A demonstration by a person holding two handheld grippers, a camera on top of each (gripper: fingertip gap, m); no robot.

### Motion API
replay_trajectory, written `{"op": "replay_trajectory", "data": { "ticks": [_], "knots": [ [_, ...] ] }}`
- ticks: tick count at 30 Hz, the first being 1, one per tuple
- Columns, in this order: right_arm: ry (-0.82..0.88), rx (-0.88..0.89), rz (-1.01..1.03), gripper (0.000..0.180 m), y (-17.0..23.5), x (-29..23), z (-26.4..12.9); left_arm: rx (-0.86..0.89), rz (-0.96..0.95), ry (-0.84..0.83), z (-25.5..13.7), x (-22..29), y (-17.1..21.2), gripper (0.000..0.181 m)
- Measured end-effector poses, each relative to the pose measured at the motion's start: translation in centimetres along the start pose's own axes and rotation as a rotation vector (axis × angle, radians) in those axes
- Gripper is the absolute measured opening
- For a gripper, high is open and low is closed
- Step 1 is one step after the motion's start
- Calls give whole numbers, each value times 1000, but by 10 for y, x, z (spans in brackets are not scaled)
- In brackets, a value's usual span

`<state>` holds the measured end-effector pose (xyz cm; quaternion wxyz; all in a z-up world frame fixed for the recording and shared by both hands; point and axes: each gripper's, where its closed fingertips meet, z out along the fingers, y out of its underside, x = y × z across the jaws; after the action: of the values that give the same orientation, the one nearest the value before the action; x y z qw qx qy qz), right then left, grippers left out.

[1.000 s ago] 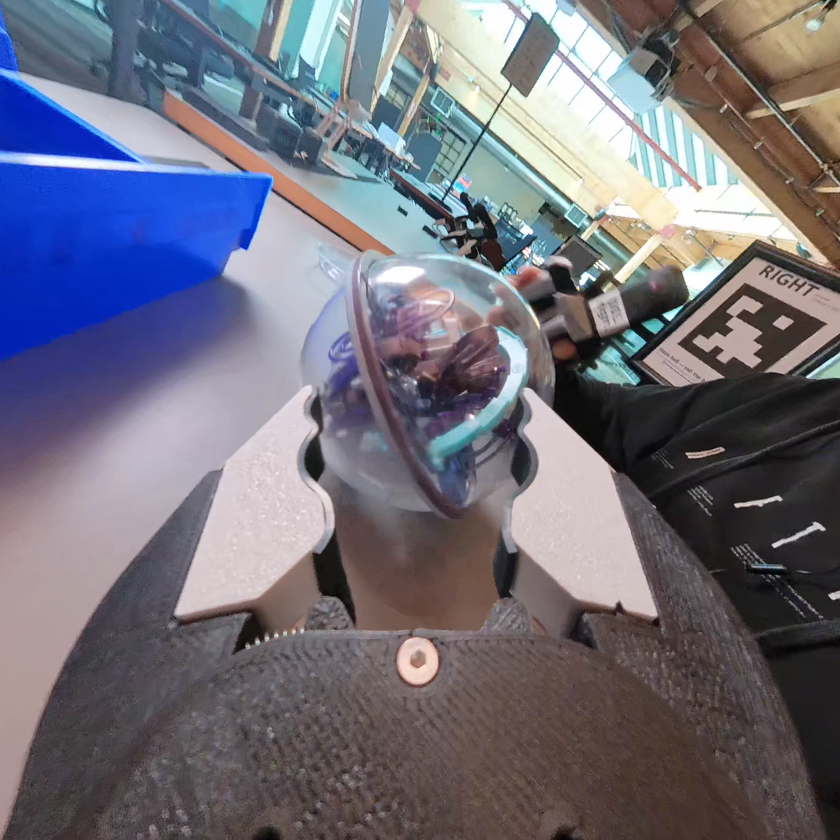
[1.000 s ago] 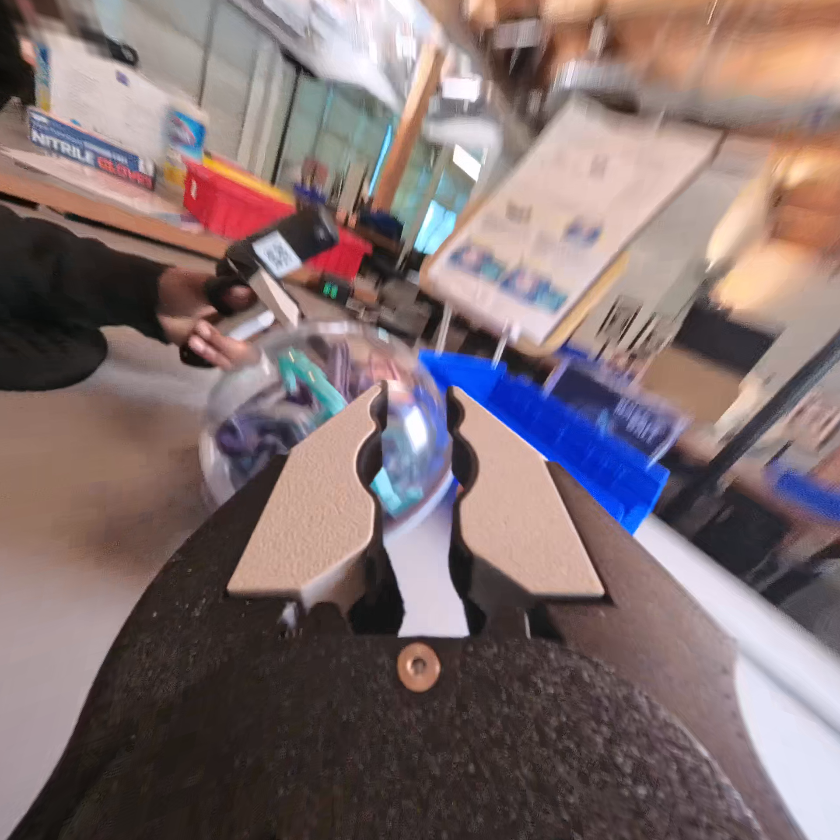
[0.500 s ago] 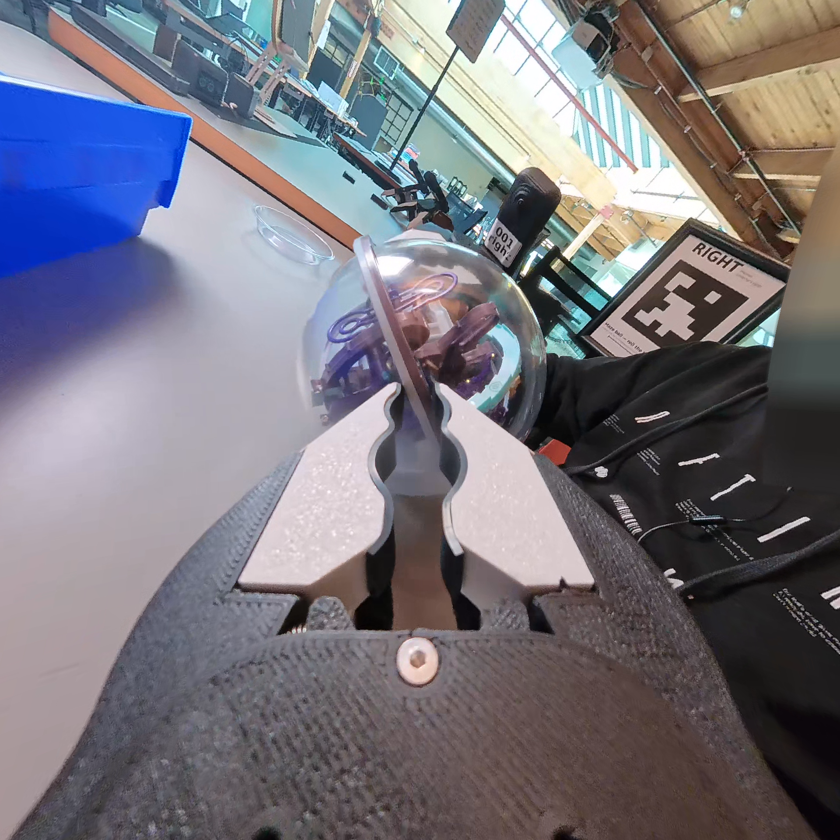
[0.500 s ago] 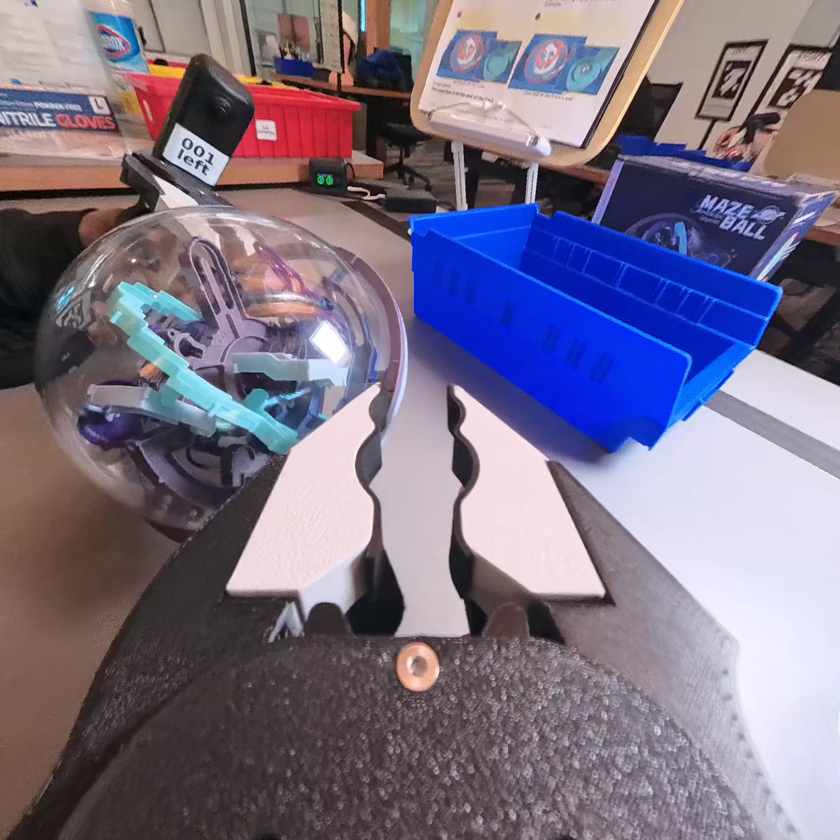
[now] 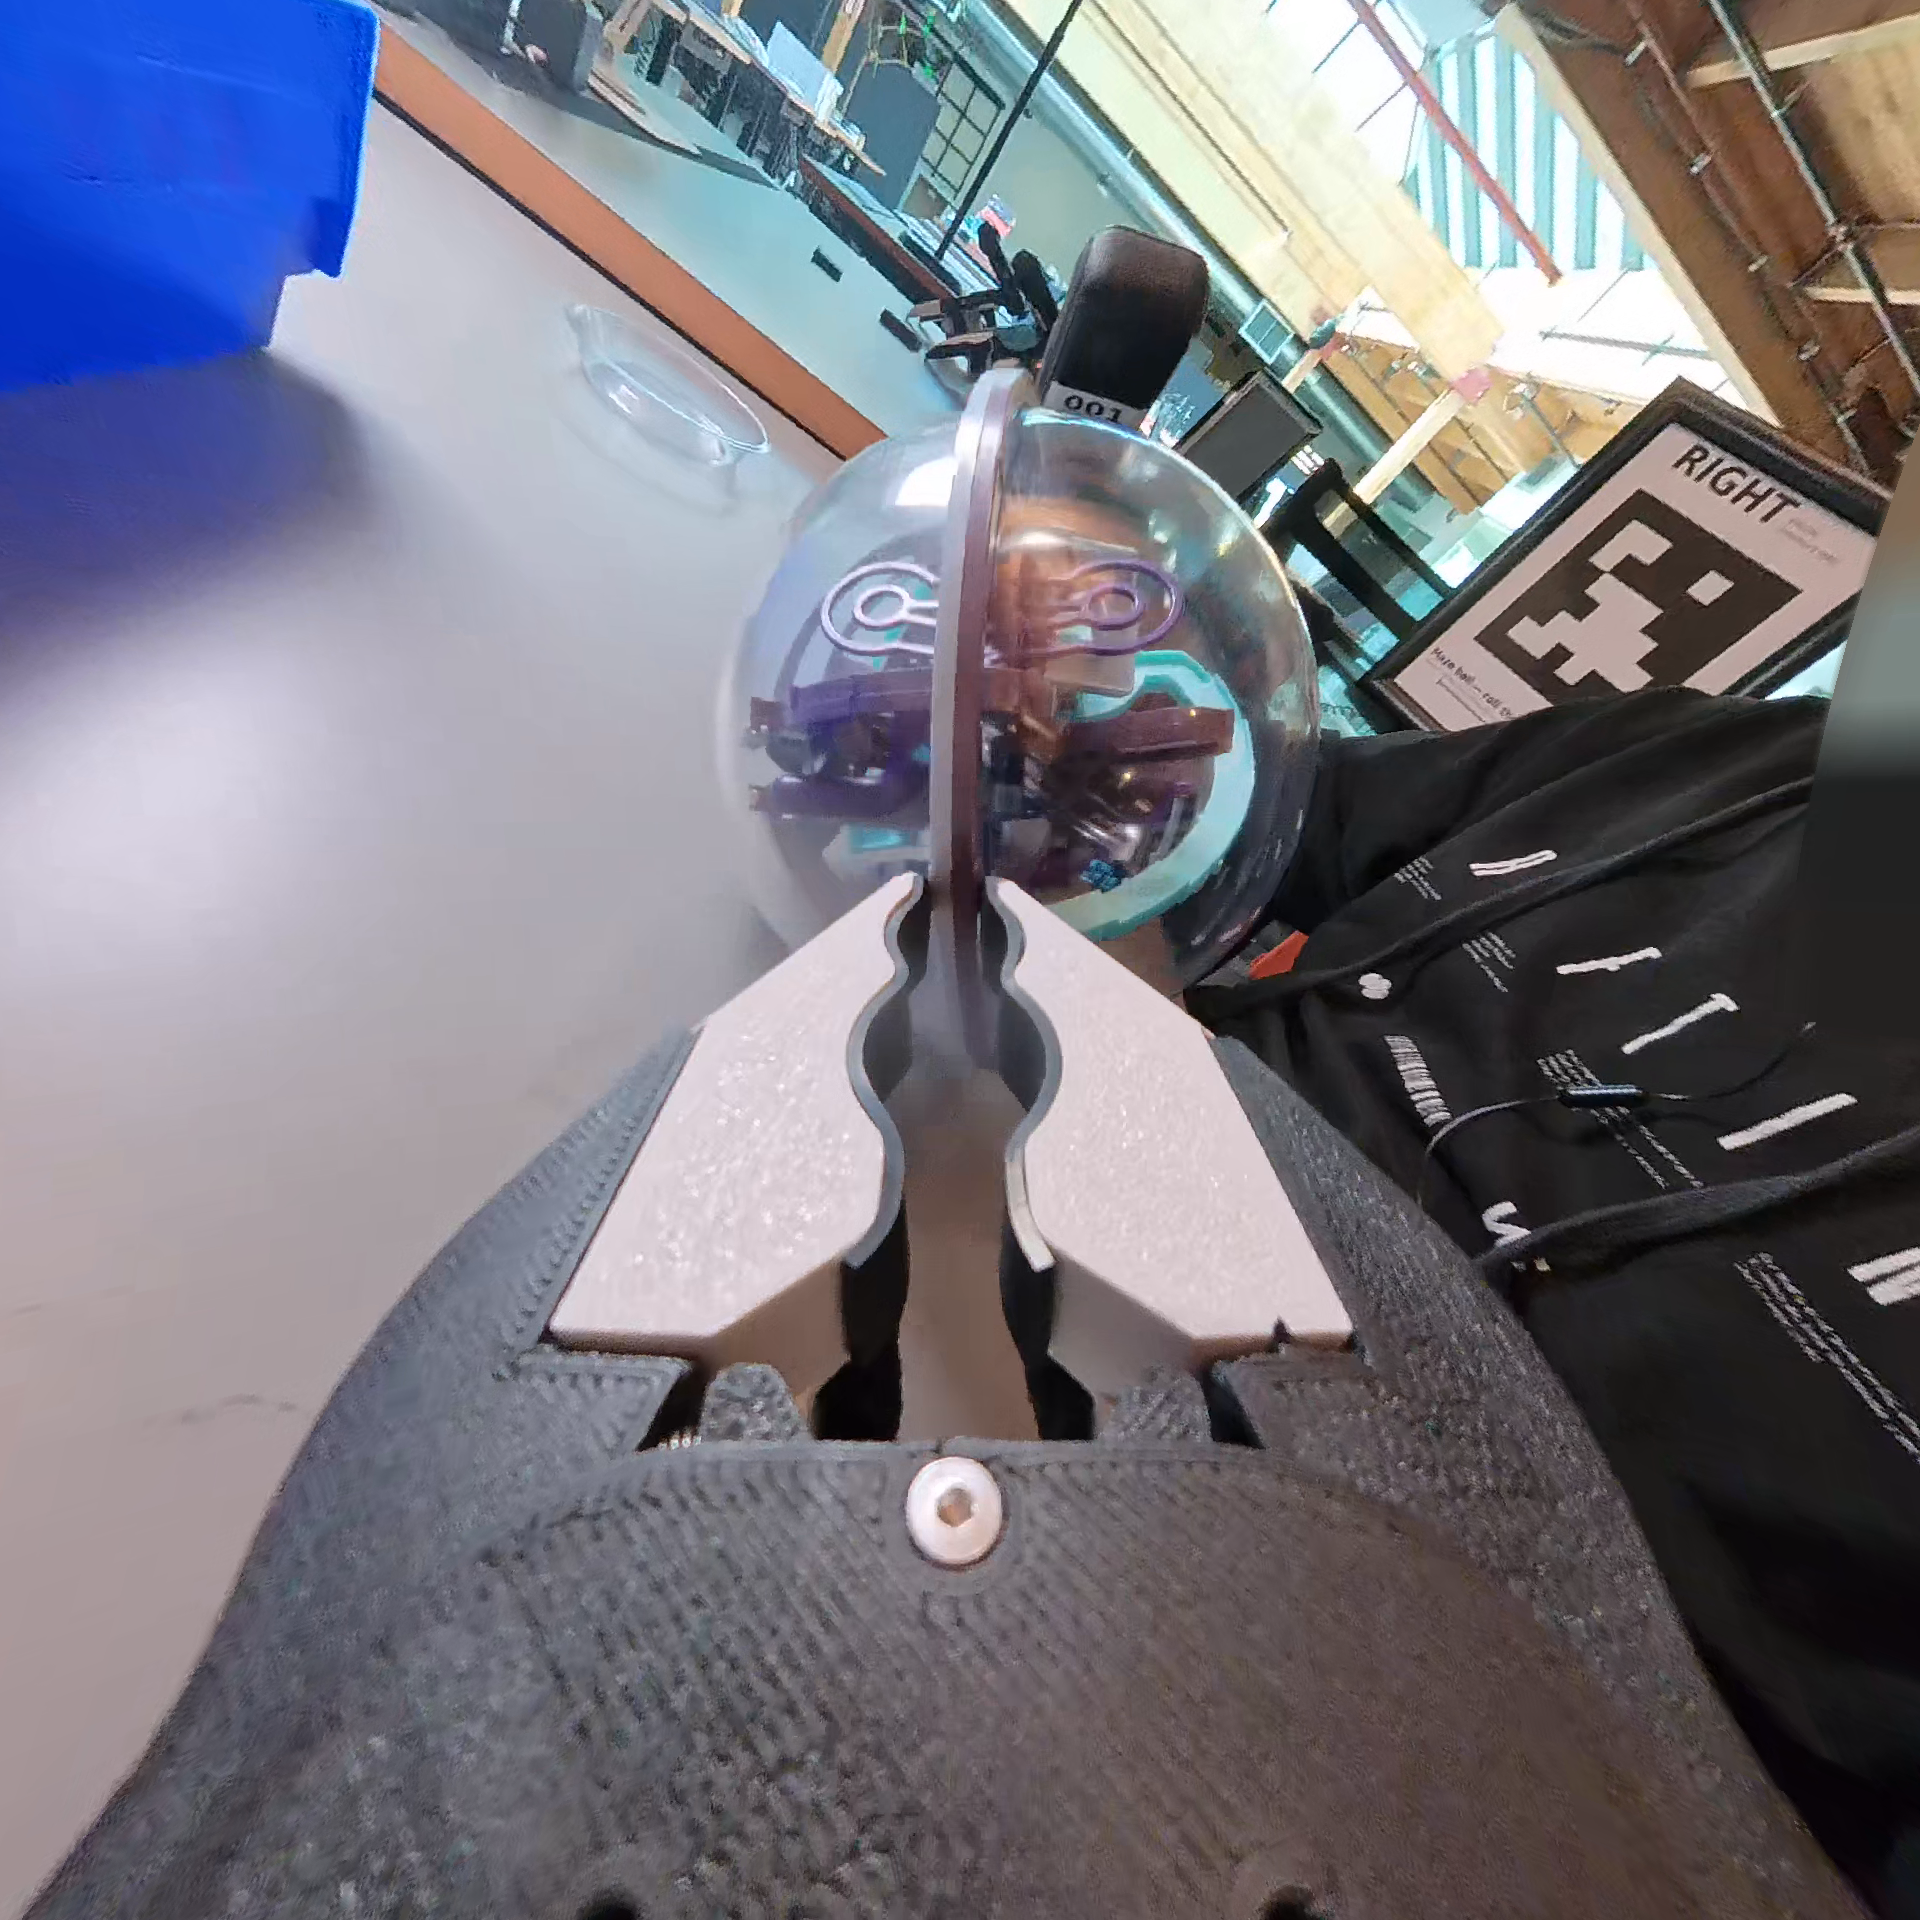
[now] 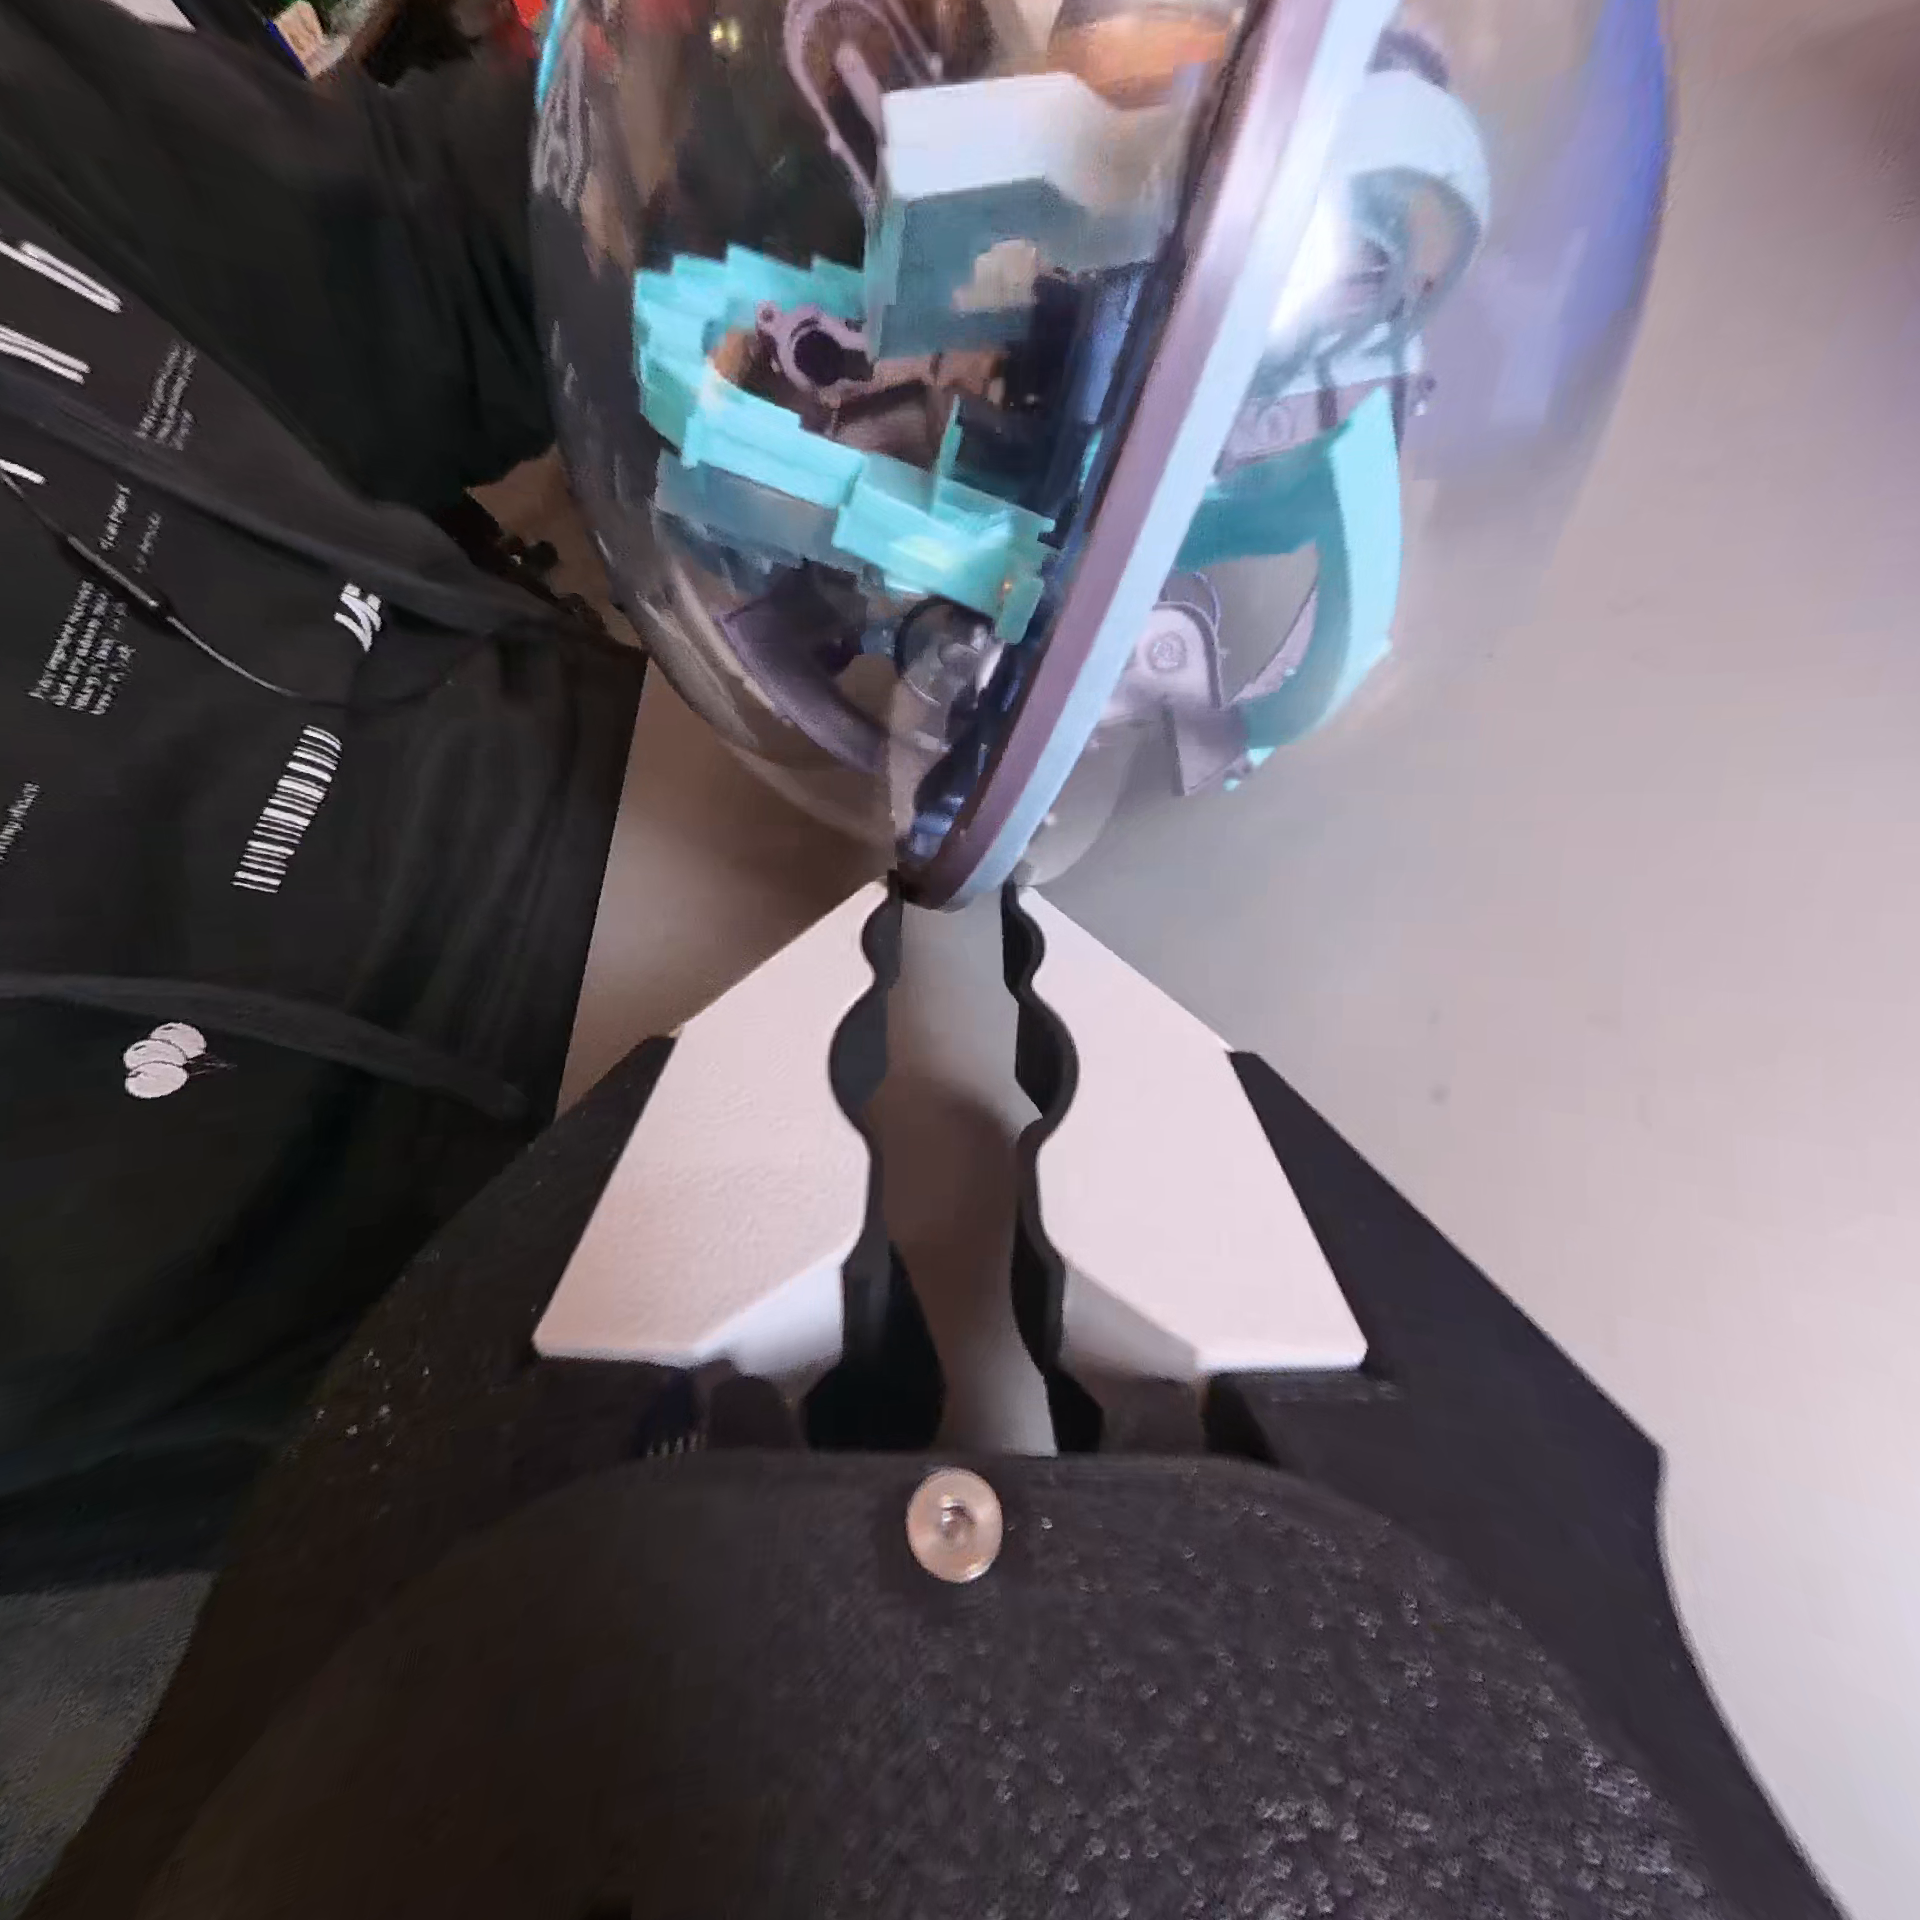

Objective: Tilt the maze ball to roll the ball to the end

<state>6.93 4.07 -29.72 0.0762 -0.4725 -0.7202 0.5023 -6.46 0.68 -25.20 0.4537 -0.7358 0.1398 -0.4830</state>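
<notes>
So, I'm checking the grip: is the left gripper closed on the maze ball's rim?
Shut on it: the left gripper has its fingertips pressed against both sides of the maze ball's purple rim.

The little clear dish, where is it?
In the left wrist view the clear dish sits on the grey table, up and left of the maze ball, right of the blue bin.

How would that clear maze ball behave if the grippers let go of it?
The maze ball is a smooth sphere, so it would probably roll across the table. Its hard clear shell looks slippery; the left gripper pinches only the thin rim, likely the surest hold. Mostly hollow inside, it's probably light, and could crack if dropped.
</notes>
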Motion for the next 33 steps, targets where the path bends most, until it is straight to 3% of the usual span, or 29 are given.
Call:
{"op": "replay_trajectory", "data": {
  "ticks": [7,10,13,18,24,33],
  "knots": [
    [31,136,39,6,-17,13,-14,-132,-55,86,-5,7,23,10],
    [31,212,59,6,-27,17,-23,-74,-73,112,-9,7,13,37],
    [55,241,69,6,-29,23,-26,-28,-41,85,-10,4,7,42],
    [131,277,31,6,-31,35,-28,-73,13,-6,-1,-8,17,34],
    [303,289,-44,8,-33,53,-33,-81,132,-78,-1,-11,16,8],
    [402,469,-194,6,-63,47,-56,-87,344,-187,4,-9,11,8]
  ]
}}
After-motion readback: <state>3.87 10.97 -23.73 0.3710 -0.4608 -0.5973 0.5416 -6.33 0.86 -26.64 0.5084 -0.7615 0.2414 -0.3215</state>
